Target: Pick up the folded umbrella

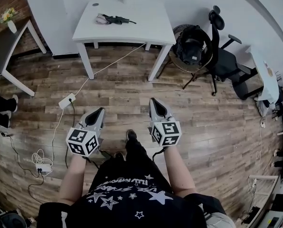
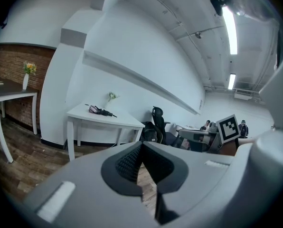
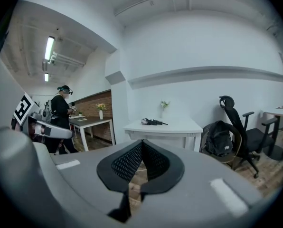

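Table point(image 1: 122, 30) with folded umbrella point(image 1: 114, 19), left hand-held gripper point(image 1: 99, 112) closed empty, right hand-held gripper point(image 1: 154, 102) too, only head view shows power strip point(image 1: 67, 100).

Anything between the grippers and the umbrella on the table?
Nothing visible. Left gripper and right gripper, both shut and empty, face the table across open floor; the umbrella lies uncovered on top. A cable lies flat on the floor to the left; a backpack sits right of the table.
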{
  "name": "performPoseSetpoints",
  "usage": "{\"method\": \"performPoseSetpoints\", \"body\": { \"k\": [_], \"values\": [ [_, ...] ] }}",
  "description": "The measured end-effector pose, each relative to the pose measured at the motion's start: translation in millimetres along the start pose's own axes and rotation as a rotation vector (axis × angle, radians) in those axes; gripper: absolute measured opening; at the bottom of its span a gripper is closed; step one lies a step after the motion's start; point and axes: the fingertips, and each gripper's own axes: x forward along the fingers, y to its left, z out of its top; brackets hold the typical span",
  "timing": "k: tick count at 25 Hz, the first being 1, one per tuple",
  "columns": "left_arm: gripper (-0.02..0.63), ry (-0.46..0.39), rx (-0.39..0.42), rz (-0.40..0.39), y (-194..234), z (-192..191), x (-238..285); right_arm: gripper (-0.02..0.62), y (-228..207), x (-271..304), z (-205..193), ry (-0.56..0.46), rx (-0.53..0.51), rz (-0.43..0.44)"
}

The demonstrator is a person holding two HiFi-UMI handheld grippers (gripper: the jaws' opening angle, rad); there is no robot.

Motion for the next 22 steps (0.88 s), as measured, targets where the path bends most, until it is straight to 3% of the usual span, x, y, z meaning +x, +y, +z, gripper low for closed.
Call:
{"method": "performPoseSetpoints", "body": {
  "k": [10, 22],
  "values": [
    [0.003, 0.004, 0.009, 0.034, 27.1, 9.3, 27.7, 0.015, -25.6, 36.7, 2.3, -0.012, 0.013, -0.025],
    [0.003, 0.009, 0.012, 0.097, 78.2, 59.1, 135.2, 0.015, -86.5, 174.3, 38.1, -0.021, 0.052, 0.047]
  ]
}}
